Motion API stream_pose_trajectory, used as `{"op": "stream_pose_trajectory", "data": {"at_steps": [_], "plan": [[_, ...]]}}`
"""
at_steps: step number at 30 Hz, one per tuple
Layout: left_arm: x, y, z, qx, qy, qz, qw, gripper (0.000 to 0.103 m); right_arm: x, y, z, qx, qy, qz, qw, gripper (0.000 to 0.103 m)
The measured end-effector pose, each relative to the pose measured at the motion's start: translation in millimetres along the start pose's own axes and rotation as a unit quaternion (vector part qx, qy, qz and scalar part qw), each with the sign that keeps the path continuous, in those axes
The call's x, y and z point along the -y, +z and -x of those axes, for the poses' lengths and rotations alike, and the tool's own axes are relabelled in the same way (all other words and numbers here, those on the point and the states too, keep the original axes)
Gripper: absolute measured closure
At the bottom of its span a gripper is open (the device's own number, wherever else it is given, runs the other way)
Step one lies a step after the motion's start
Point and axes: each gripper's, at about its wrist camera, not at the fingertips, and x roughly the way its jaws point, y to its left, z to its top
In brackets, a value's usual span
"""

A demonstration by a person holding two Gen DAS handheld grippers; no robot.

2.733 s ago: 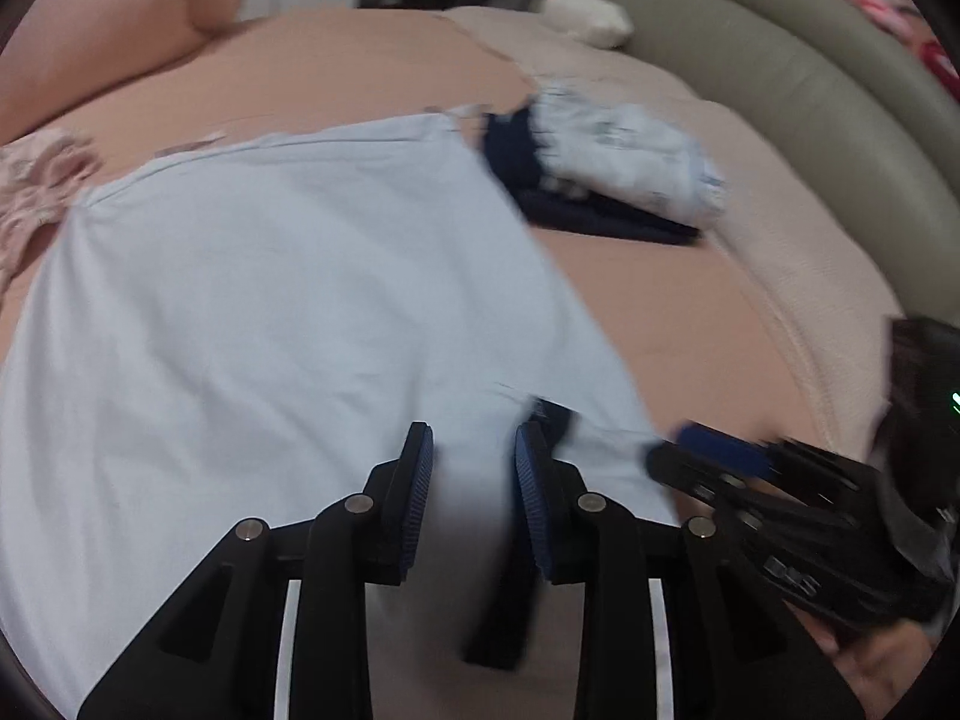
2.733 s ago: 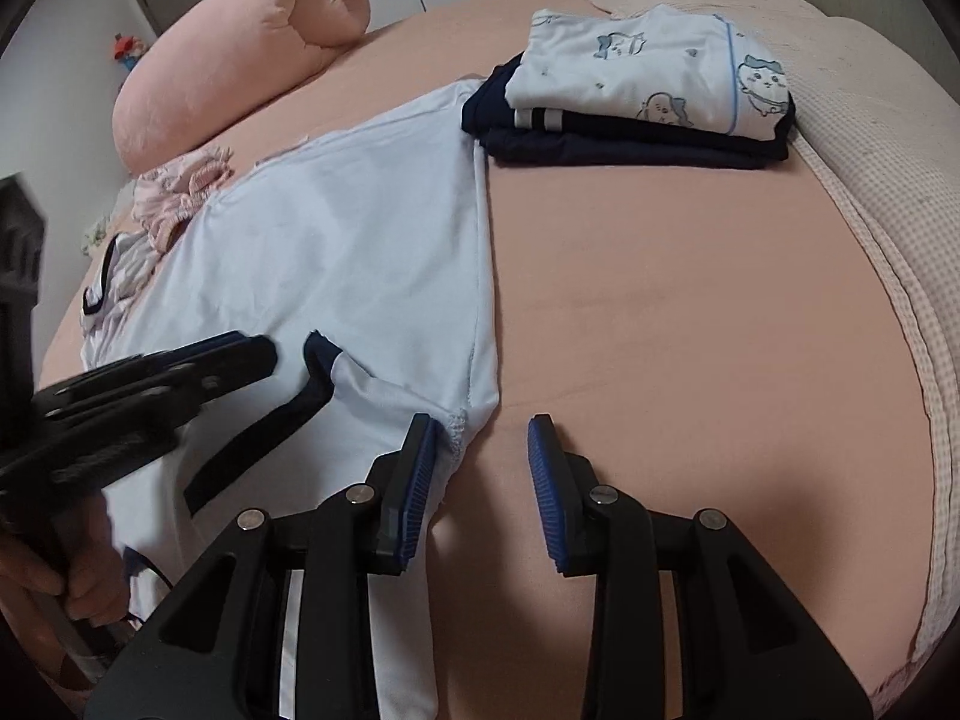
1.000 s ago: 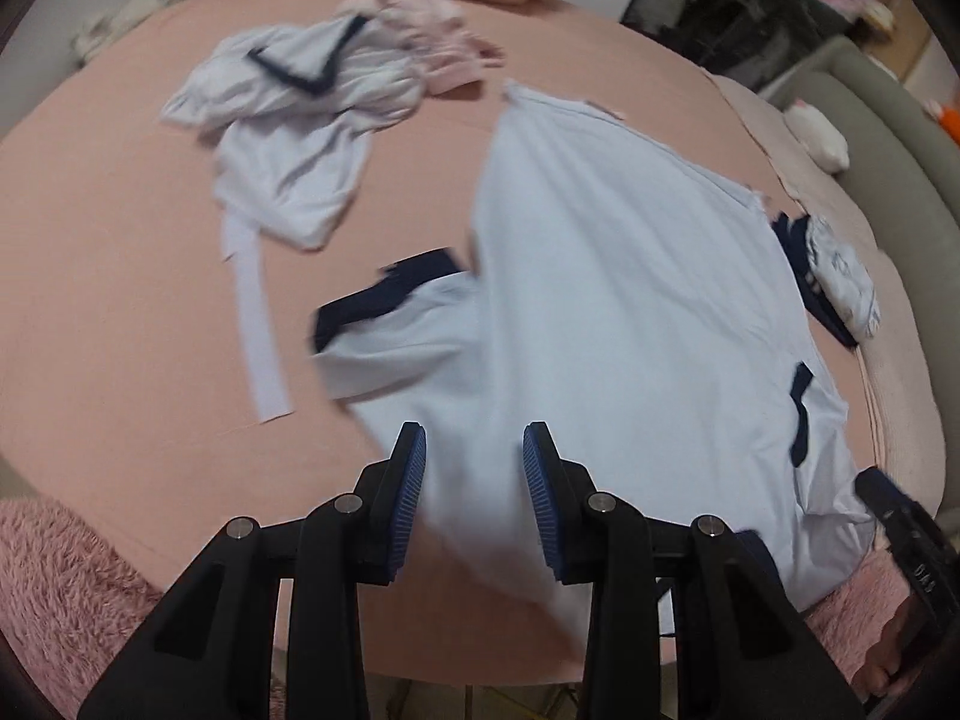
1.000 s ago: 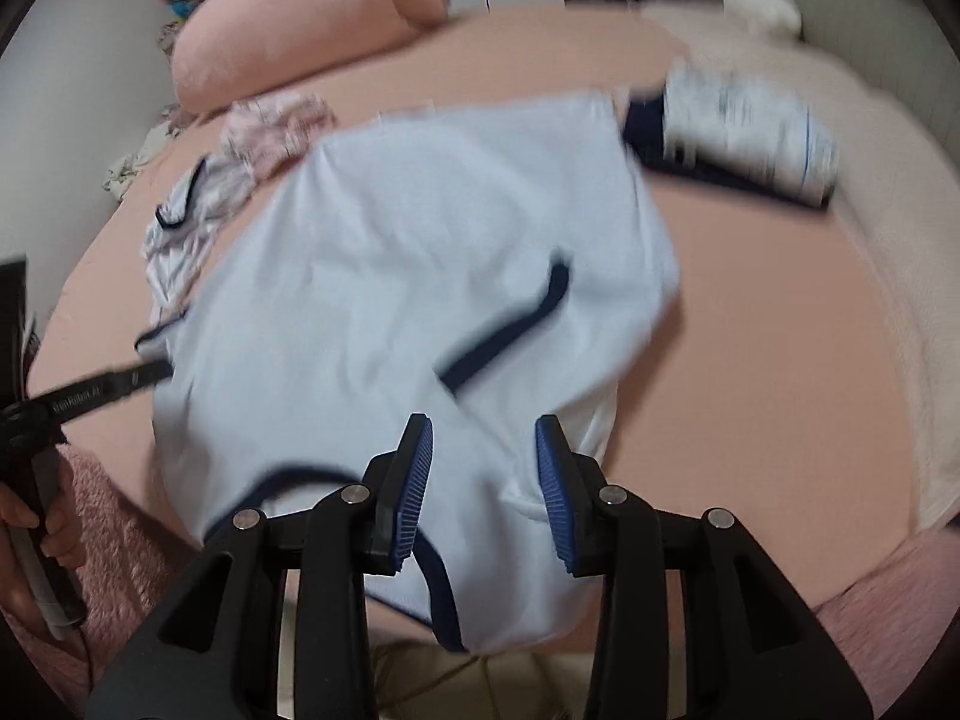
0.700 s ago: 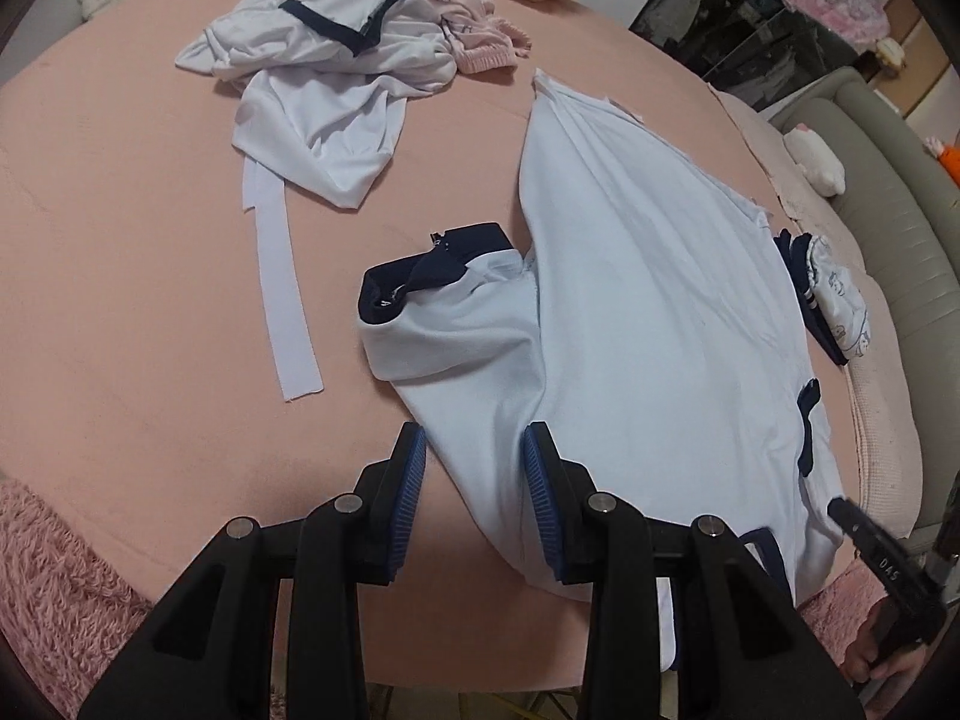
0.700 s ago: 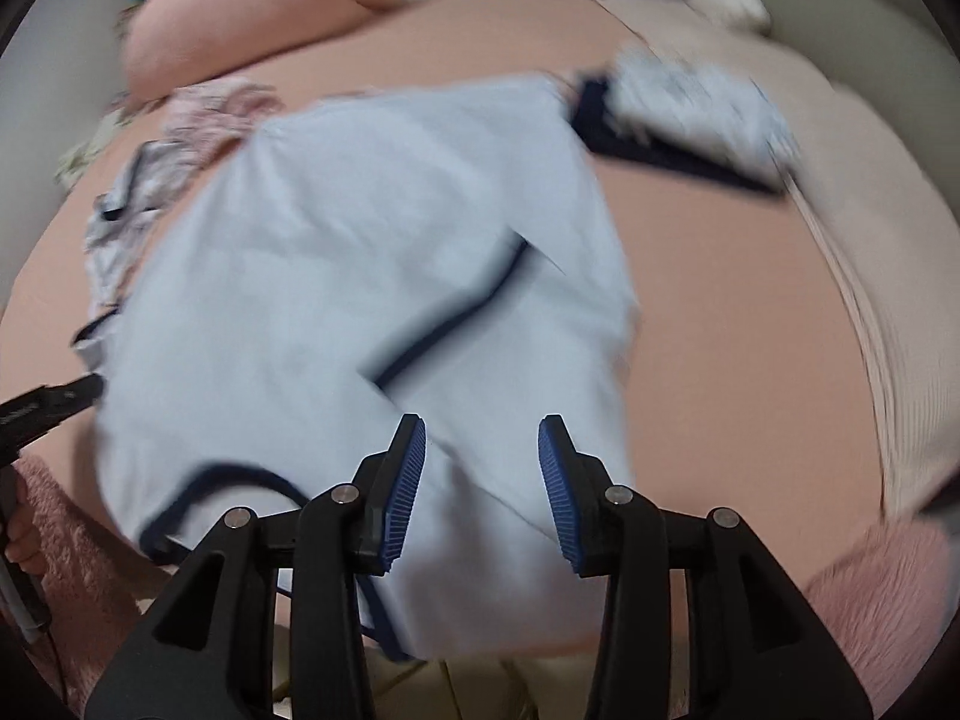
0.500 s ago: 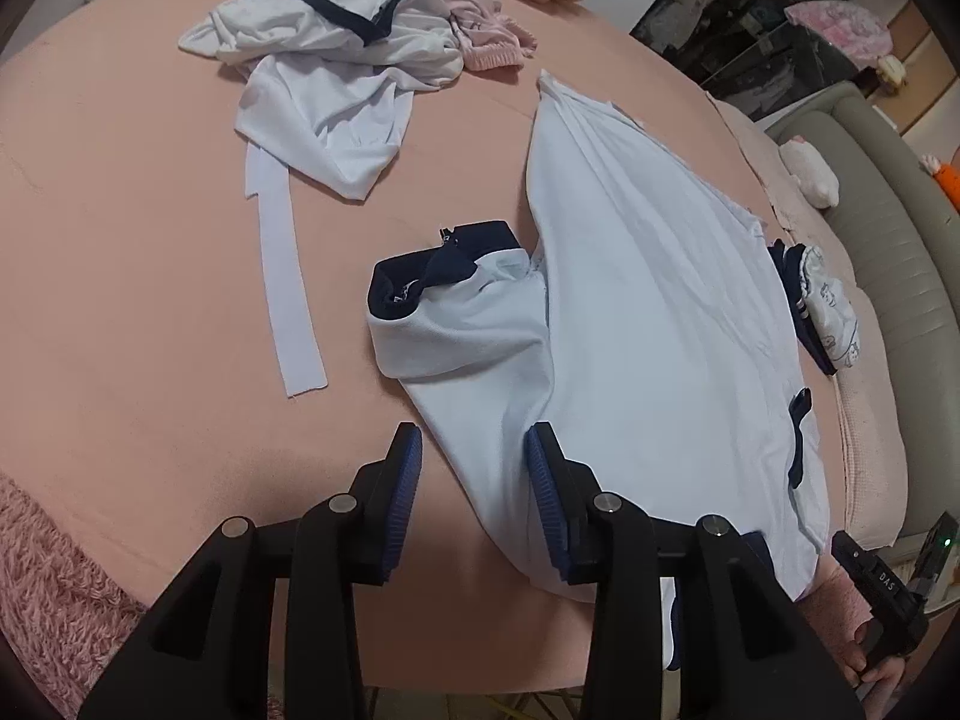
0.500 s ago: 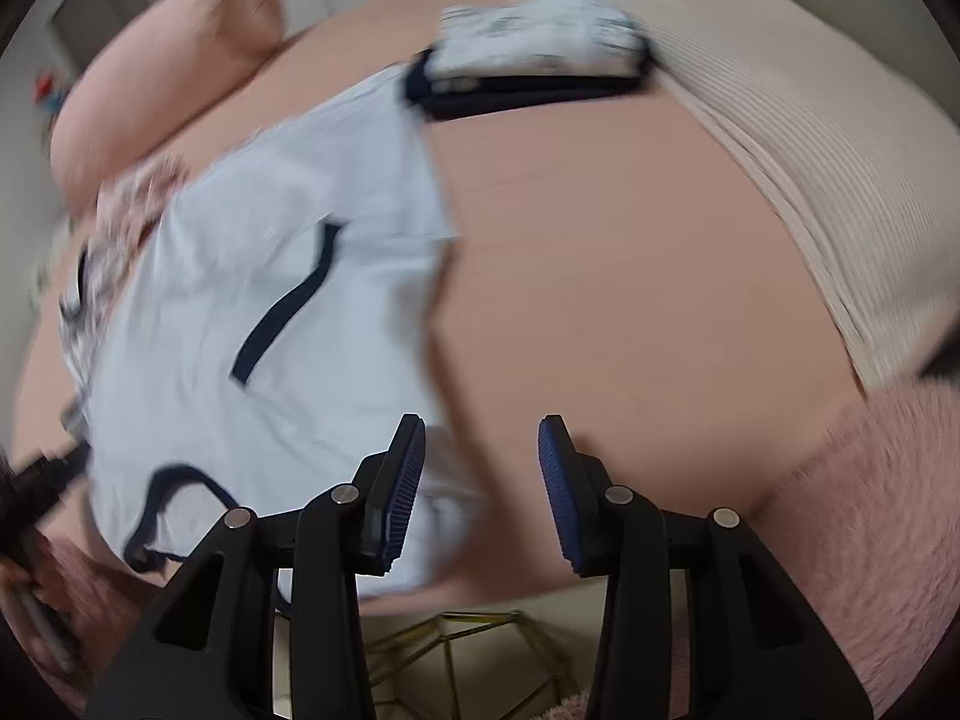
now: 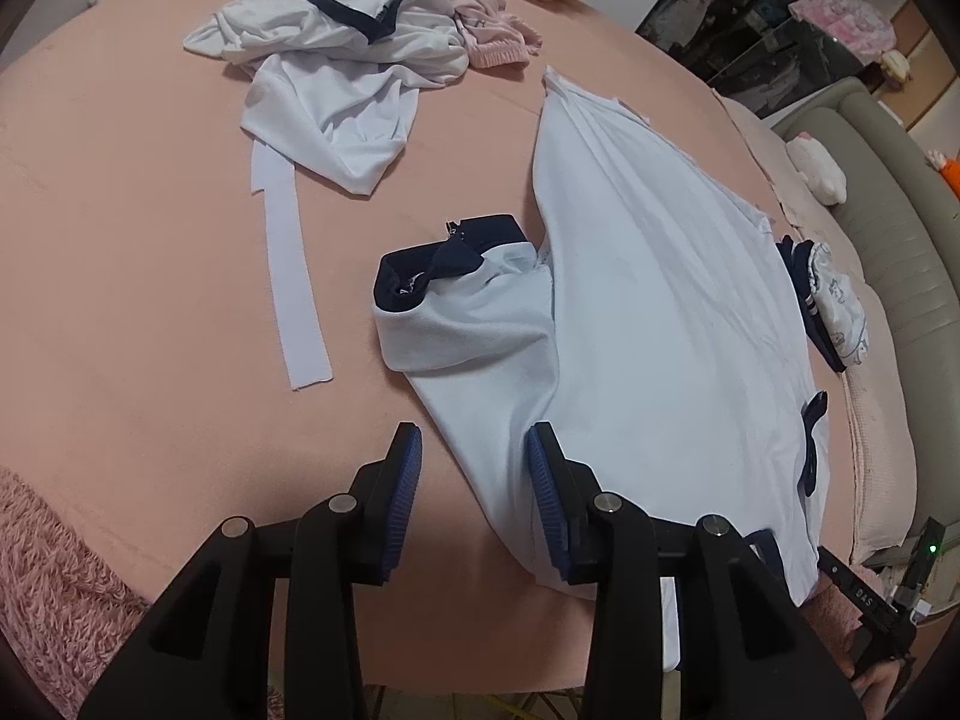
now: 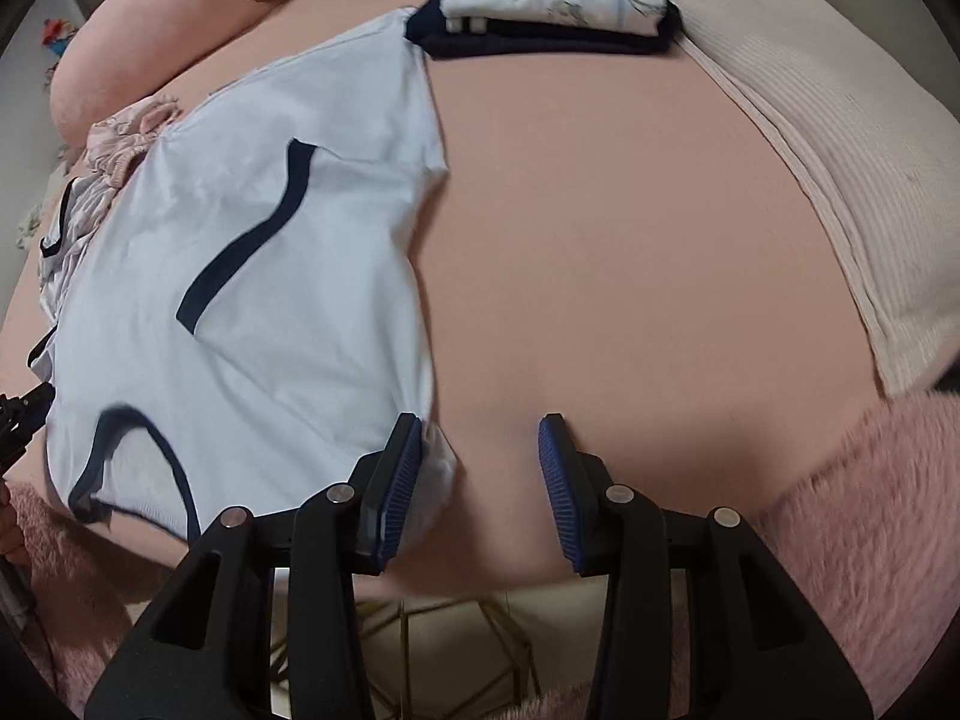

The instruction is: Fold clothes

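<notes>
Shirt: a pale blue shirt (image 9: 660, 312) with navy trim lies spread over the pink bed (image 9: 150, 240); in the left wrist view it runs from 12 o'clock down to 5 o'clock.
Right sleeve: already folded in over the body, its navy cuff (image 10: 240, 240) lying across the chest.
Left sleeve: the left sleeve (image 9: 468, 324) sticks out toward 9 o'clock, bunched, cuff half turned.
Left gripper: our left gripper (image 9: 474, 474) hangs wide open over the shirt's near edge, holding nothing.
Right gripper: our right gripper (image 10: 480, 468) is just as wide open and empty, with its left pad at the shirt's corner.
Handling: we judge the knit light, limp and quick to wrinkle (no stiffness to lean on), so it will sag from a single pinch.
Hold: we would pinch hems or seams, not mid-panel.
Nearby: folded stack (image 10: 558, 6) at 12 o'clock; crumpled white garment (image 9: 342, 78) at 11 o'clock.
</notes>
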Motion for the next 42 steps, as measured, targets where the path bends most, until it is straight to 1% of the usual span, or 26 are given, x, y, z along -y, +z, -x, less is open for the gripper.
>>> {"op": "stream_pose_trajectory", "data": {"at_steps": [2, 4, 5, 8, 10, 12, 15, 17, 19, 20, 21, 22, 23, 24, 25, 27, 29, 30, 32, 35, 36, 38, 39, 40, 41, 42], "plan": [[-1, 0, 2, 0.003, 0.001, 0.004, 1.0, 0.064, 0, -2, 5, -0.004, 0.003, -0.002, 1.0, 0.061], [-10, 1, 6, 0.01, -0.009, 0.022, 0.9997, 0.064, -1, -4, 13, -0.002, 0.02, -0.009, 1.0, 0.061], [-15, 2, 8, 0.014, -0.015, 0.033, 0.9993, 0.064, -8, -1, 16, 0.003, 0.029, 0.001, 1.0, 0.061], [-31, 4, 15, 0.025, -0.033, 0.064, 0.9971, 0.064, -46, 12, 28, 0.024, 0.058, 0.056, 0.996, 0.061], [-35, 4, 12, 0.014, -0.059, 0.076, 0.9953, 0.064, -70, 20, 36, 0.037, 0.077, 0.092, 0.992, 0.061], [-39, 5, 6, 0.001, -0.088, 0.086, 0.9925, 0.064, -95, 29, 43, 0.051, 0.096, 0.128, 0.986, 0.061], [-35, 9, 0, -0.002, -0.098, 0.087, 0.9914, 0.064, -163, 33, 31, 0.038, 0.12, 0.204, 0.971, 0.061], [-30, 21, -6, -0.003, -0.108, 0.075, 0.9914, 0.064, -204, 29, 21, 0.031, 0.129, 0.247, 0.96, 0.061], [-23, 37, -15, -0.008, -0.088, 0.041, 0.9953, 0.064, -240, 17, 16, 0.023, 0.152, 0.275, 0.949, 0.061], [-21, 41, -19, -0.013, -0.082, 0.026, 0.9962, 0.066, -259, 11, 14, 0.017, 0.164, 0.287, 0.944, 0.061], [-20, 44, -22, -0.019, -0.079, 0.013, 0.9966, 0.077, -274, 5, 12, 0.013, 0.172, 0.3, 0.938, 0.061], [-19, 46, -25, -0.025, -0.077, 0.0, 0.9967, 0.085, -286, -3, 10, 0.011, 0.172, 0.312, 0.934, 0.061], [-20, 47, -25, -0.024, -0.071, -0.011, 0.9972, 0.095, -294, -10, 5, 0.01, 0.16, 0.323, 0.933, 0.061], [-21, 47, -20, -0.014, -0.063, -0.017, 0.9978, 0.098, -297, -15, -2, 0.005, 0.139, 0.329, 0.934, 0.061], [-25, 46, -13, -0.001, -0.057, -0.018, 0.9982, 0.099, -298, -18, -10, -0.001, 0.118, 0.331, 0.936, 0.061], [-36, 42, 2, 0.024, -0.053, -0.004, 0.9983, 0.099, -294, -24, -25, -0.013, 0.077, 0.333, 0.94, 0.061], [-51, 38, 14, 0.035, -0.062, 0.026, 0.9971, 0.099, -276, -24, -30, -0.014, 0.06, 0.319, 0.946, 0.061], [-59, 37, 17, 0.035, -0.073, 0.041, 0.9959, 0.099, -269, -24, -30, -0.015, 0.056, 0.311, 0.949, 0.061], [-63, 38, 19, 0.037, -0.081, 0.047, 0.9949, 0.099, -257, -24, -28, -0.019, 0.041, 0.301, 0.953, 0.06], [-62, 42, 19, 0.041, -0.09, 0.047, 0.994, 0.096, -253, -24, -22, -0.016, 0.022, 0.297, 0.954, 0.059], [-60, 43, 19, 0.044, -0.09, 0.045, 0.9939, 0.095, -255, -25, -17, -0.006, 0.031, 0.3, 0.954, 0.059], [-59, 45, 19, 0.052, -0.085, 0.048, 0.9939, 0.093, -261, -29, -7, 0.012, 0.063, 0.311, 0.948, 0.059], [-62, 46, 20, 0.055, -0.077, 0.053, 0.9941, 0.092, -266, -32, -5, 0.012, 0.08, 0.317, 0.945, 0.059], [-67, 47, 21, 0.062, -0.052, 0.063, 0.9947, 0.092, -271, -36, -3, 0.013, 0.097, 0.324, 0.941, 0.059], [-75, 48, 22, 0.065, -0.043, 0.075, 0.9942, 0.092, -276, -39, -1, 0.014, 0.115, 0.33, 0.937, 0.059], [-82, 48, 23, 0.064, -0.045, 0.087, 0.9931, 0.092, -281, -43, -5, 0.005, 0.114, 0.339, 0.934, 0.058]]}}
